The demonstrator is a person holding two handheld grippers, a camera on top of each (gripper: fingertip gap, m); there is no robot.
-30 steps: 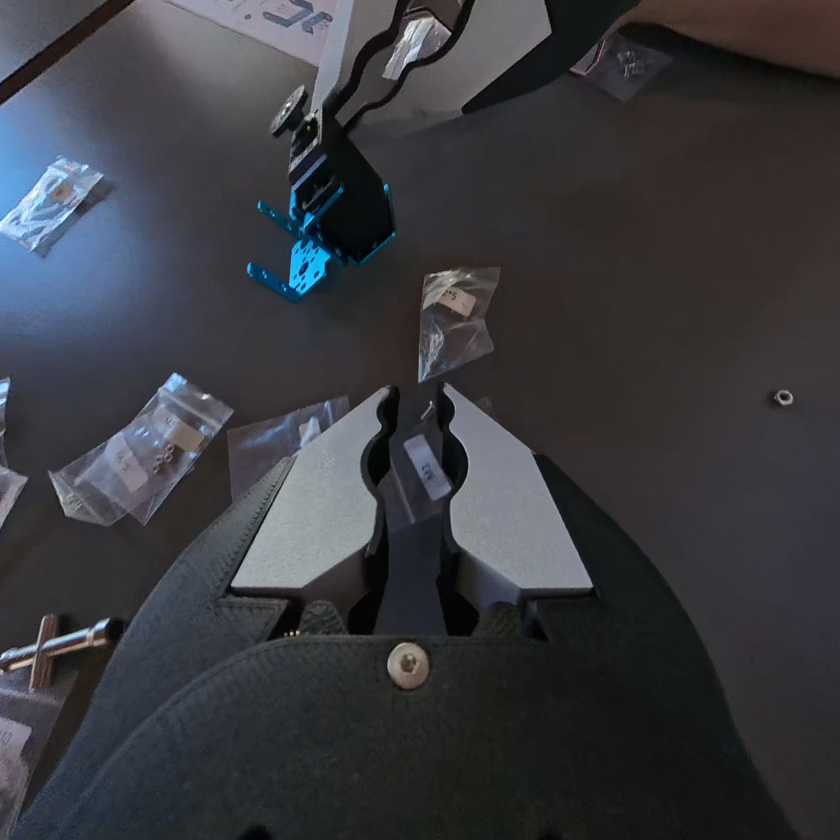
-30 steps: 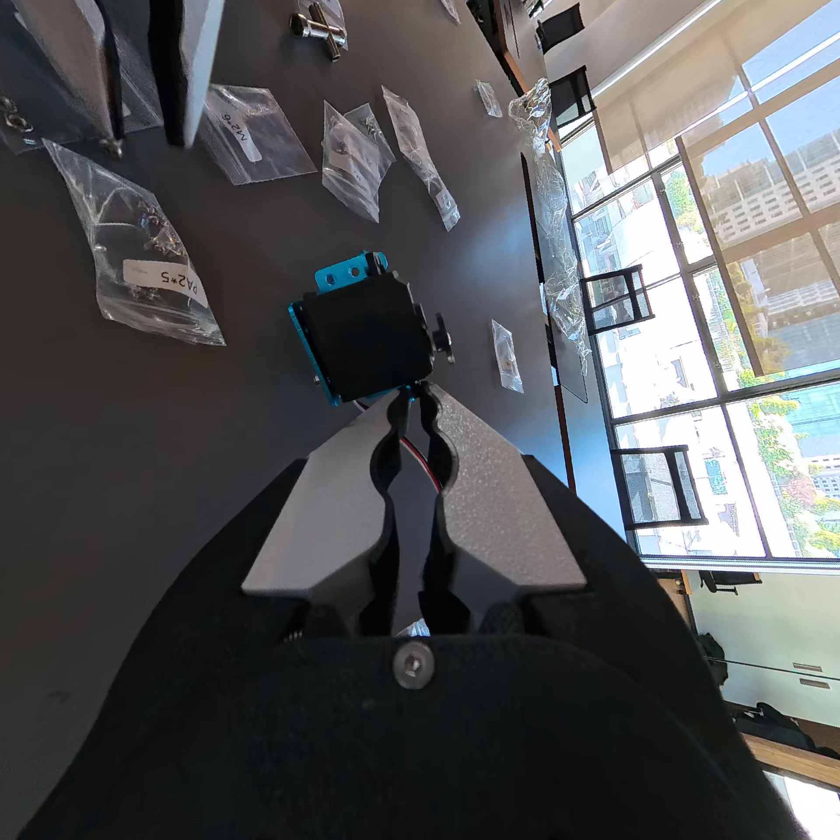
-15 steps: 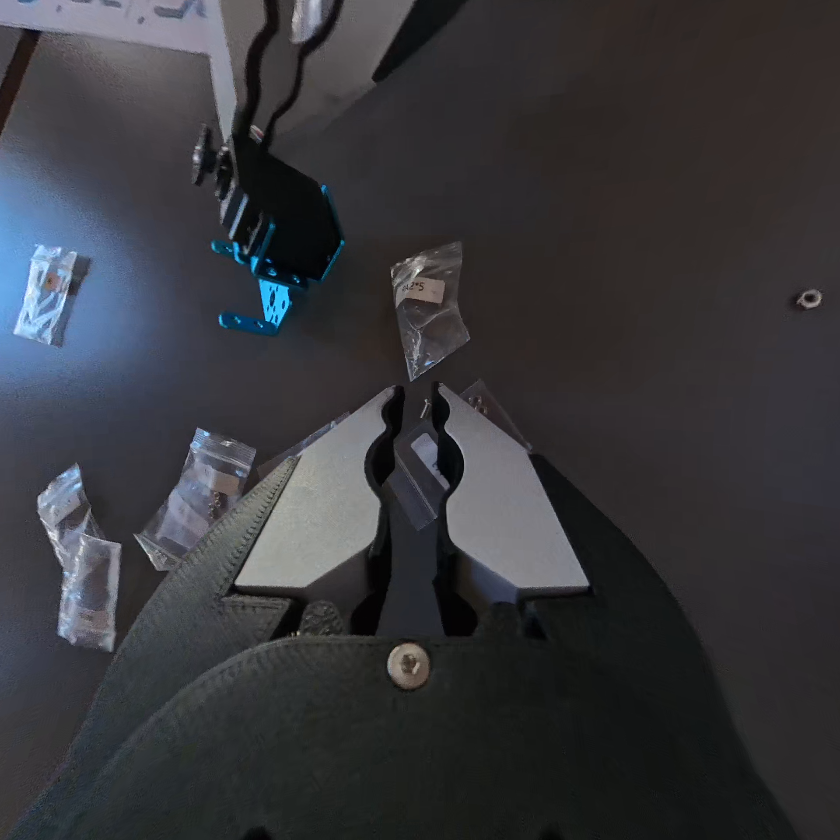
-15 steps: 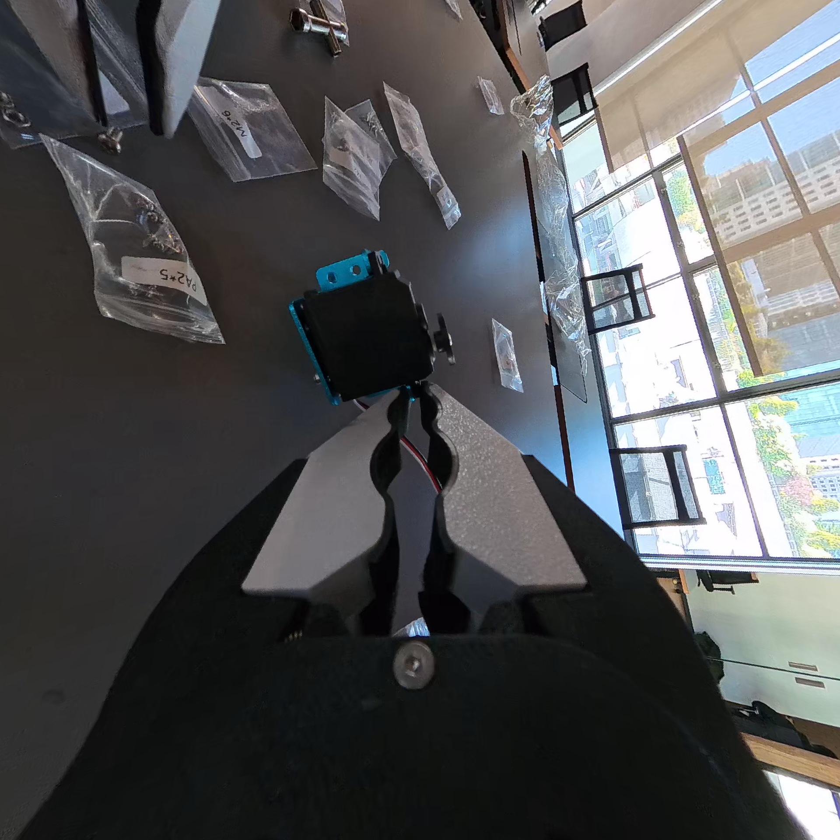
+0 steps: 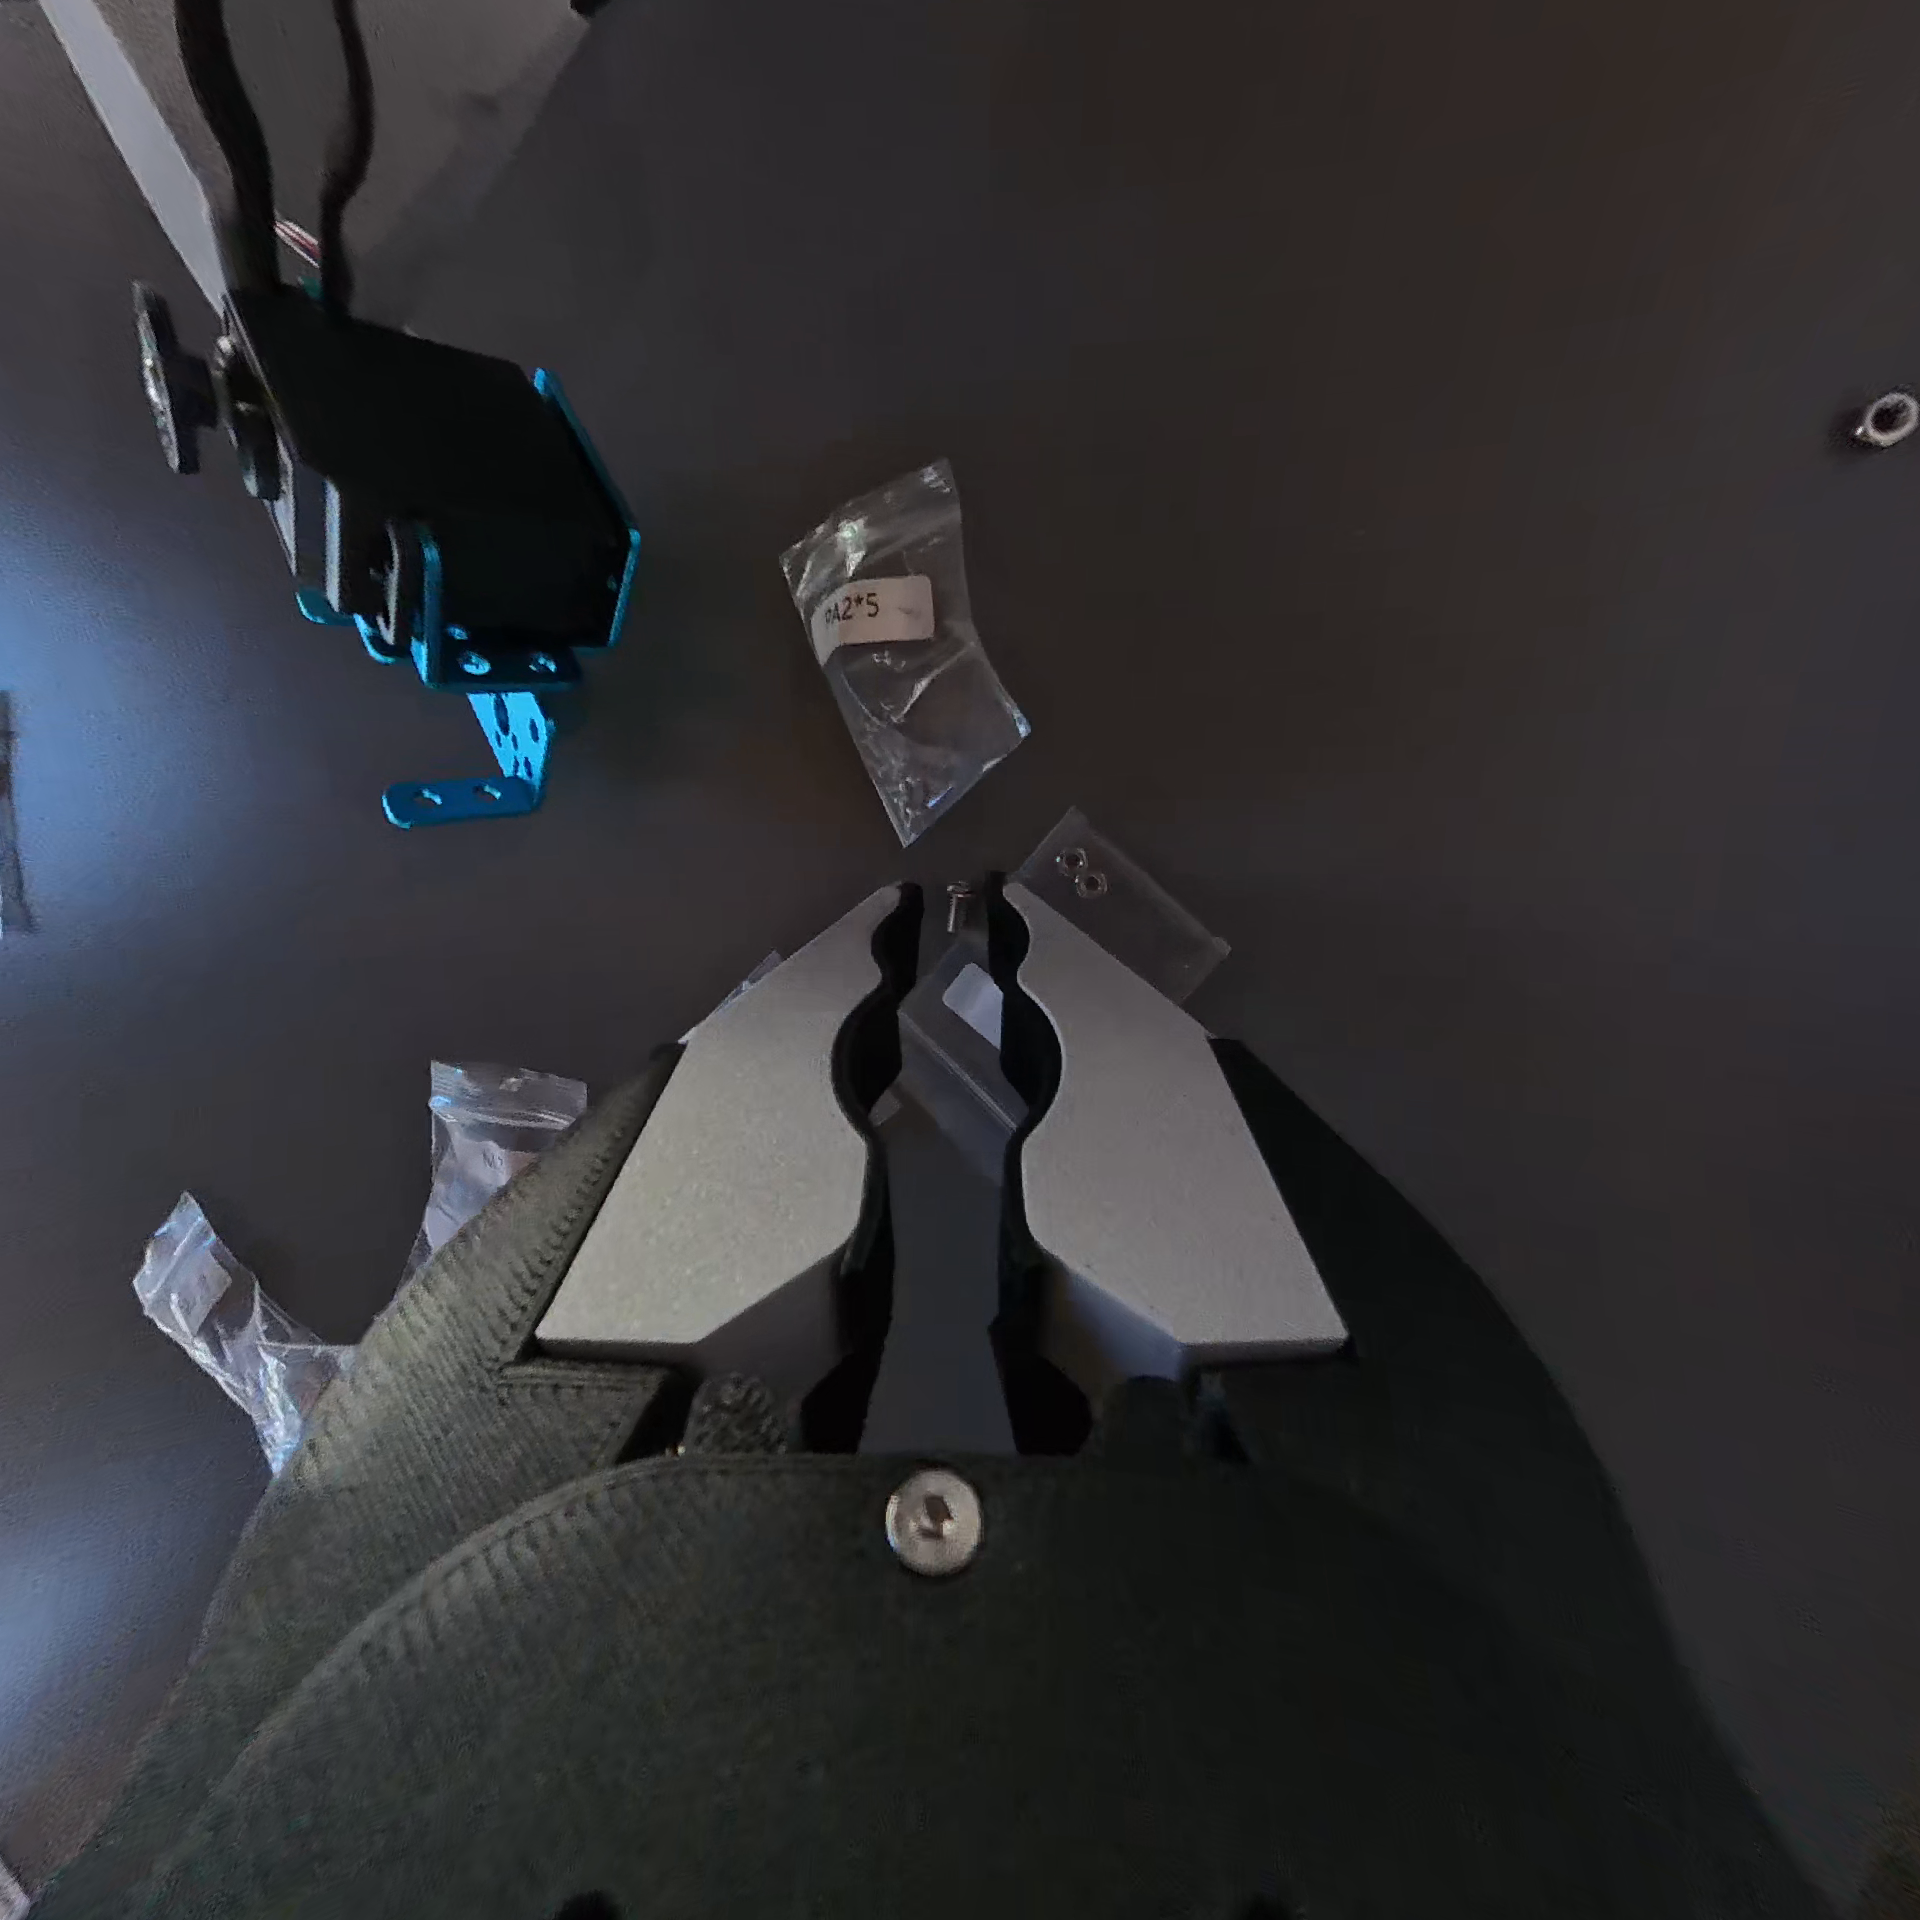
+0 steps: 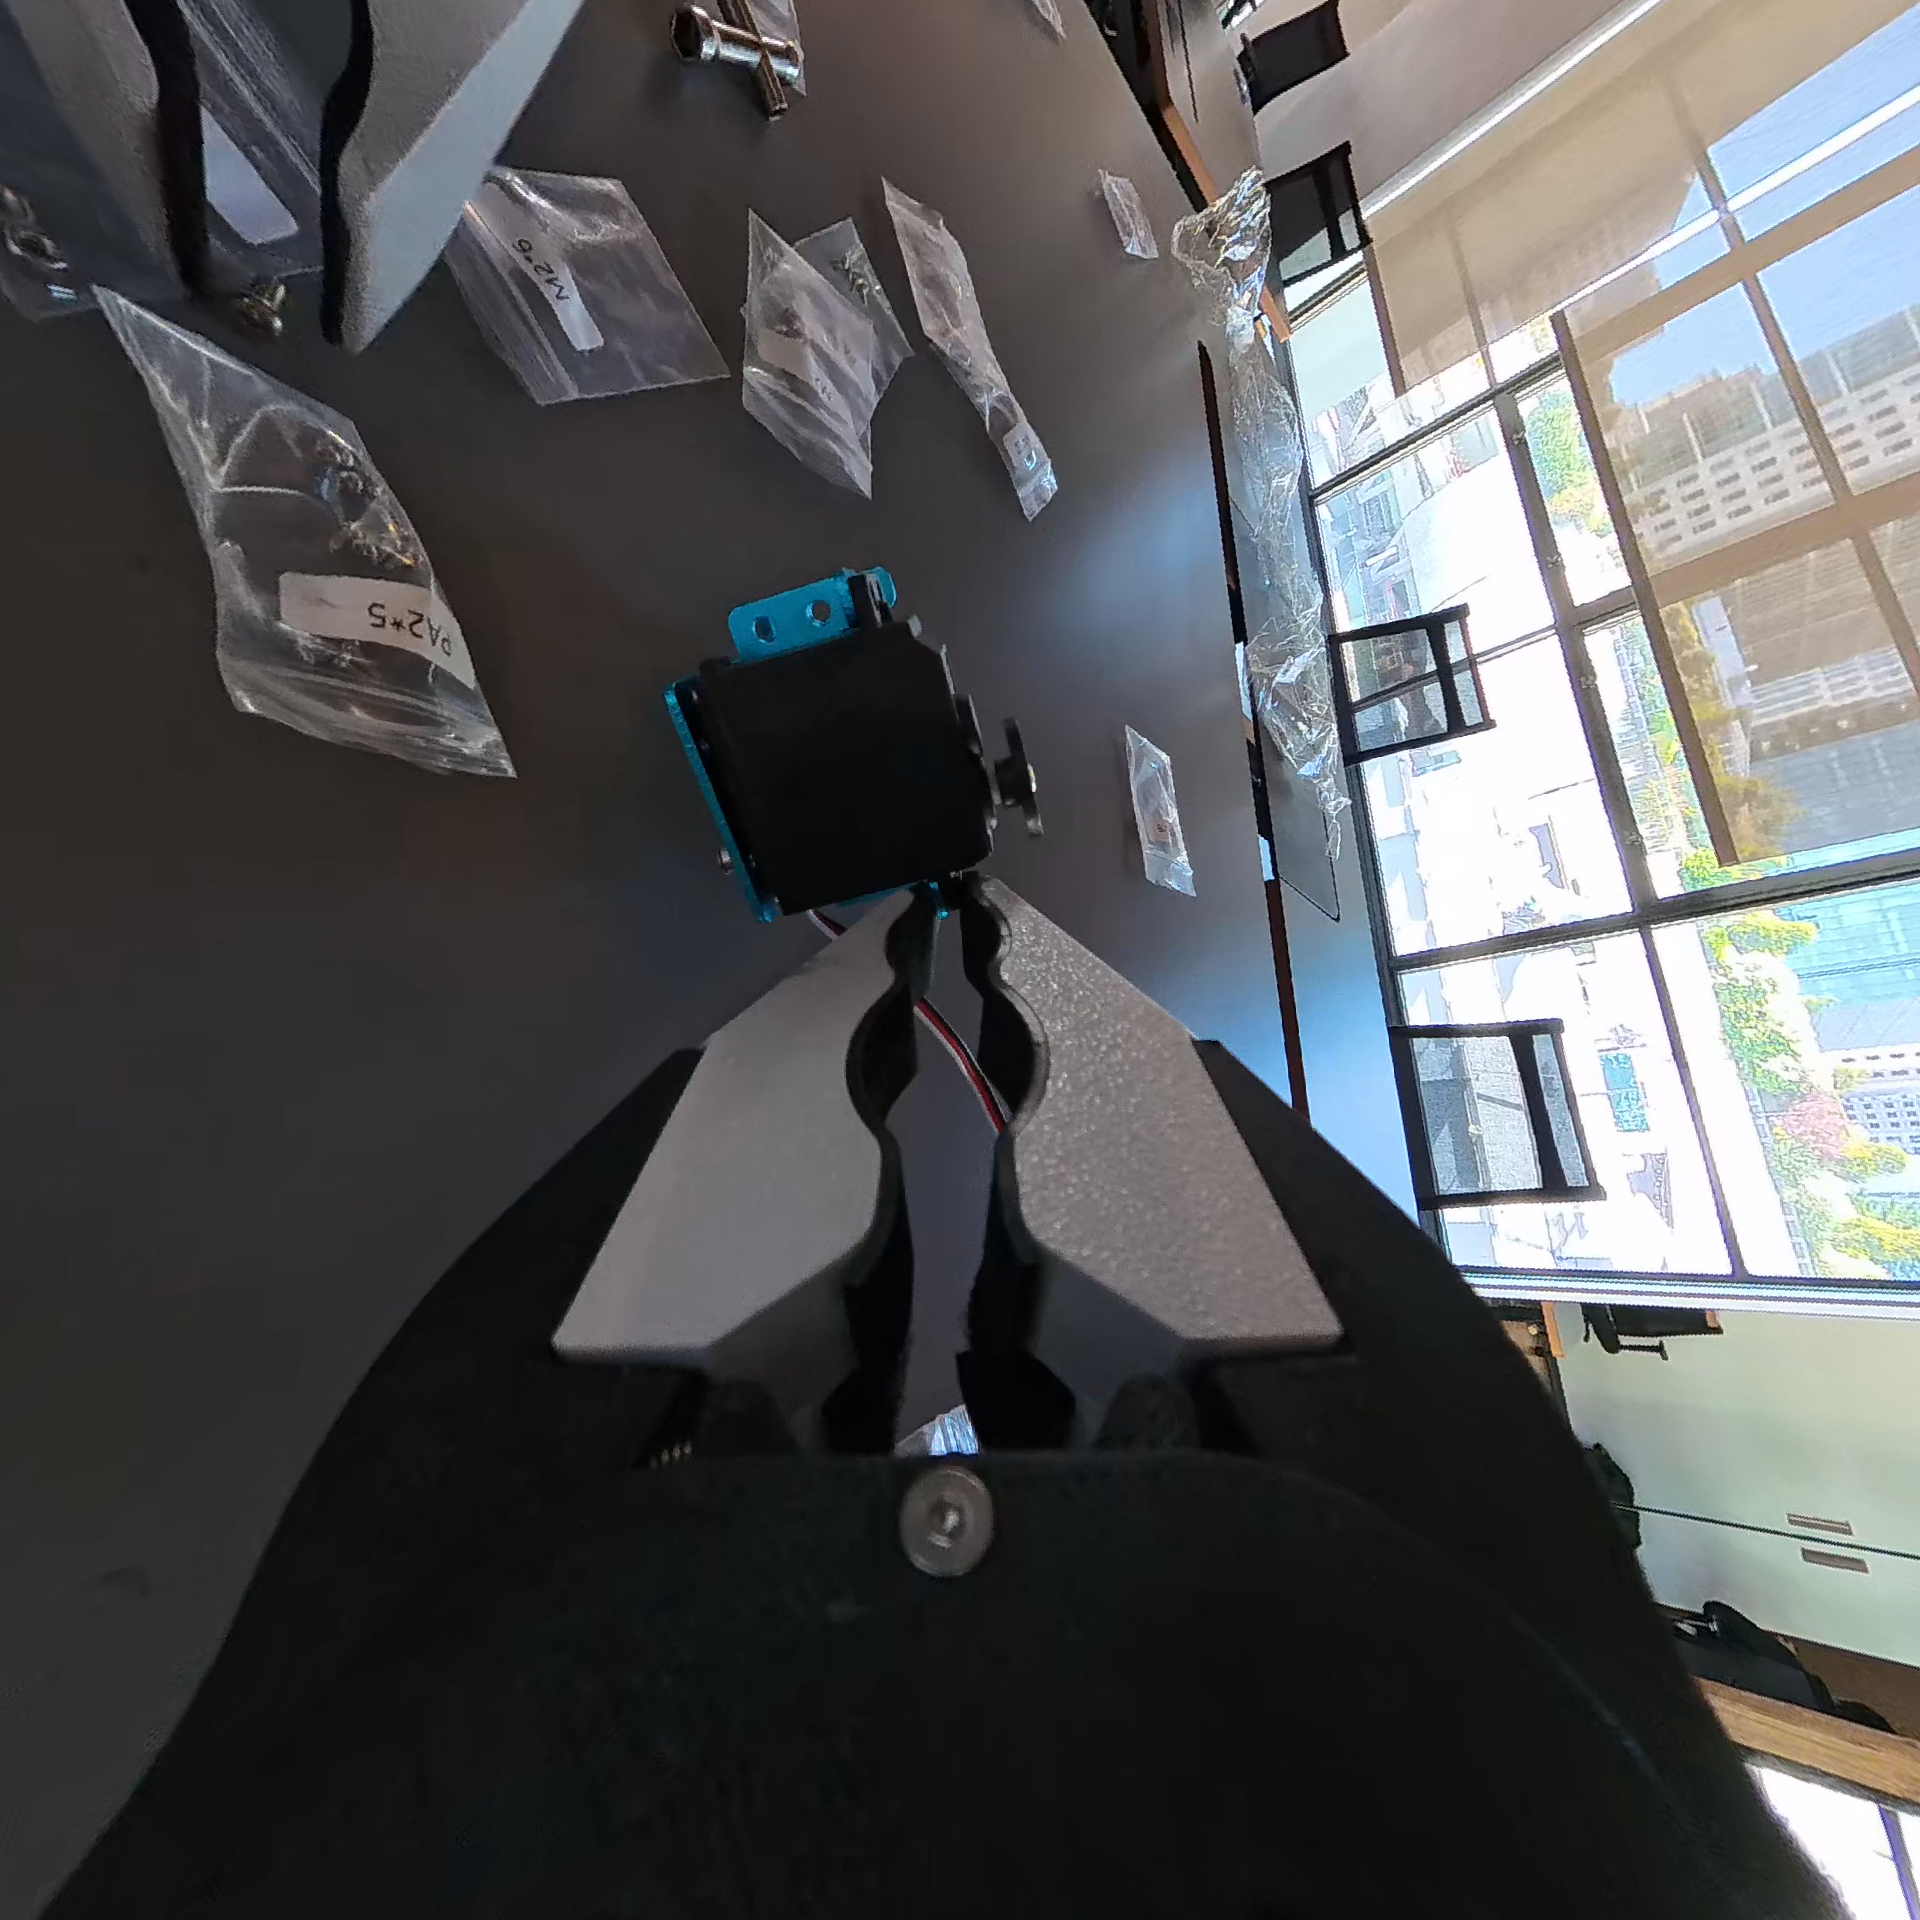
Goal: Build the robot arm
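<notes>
The right gripper [image 6: 940, 899] pinches the black servo [image 6: 847, 774] by its edge — the left gripper [image 5: 954, 902], nearly closed, nips a small screw [image 5: 957, 902].

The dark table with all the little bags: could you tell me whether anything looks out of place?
A lone nut lies loose on the table, far right, apart from the bagged hardware.

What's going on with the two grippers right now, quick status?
Left gripper shut on small screw, above clear parts bags. Right gripper shut on black servo in blue bracket, lifted off dark table. Labelled screw bag lies between.
</notes>
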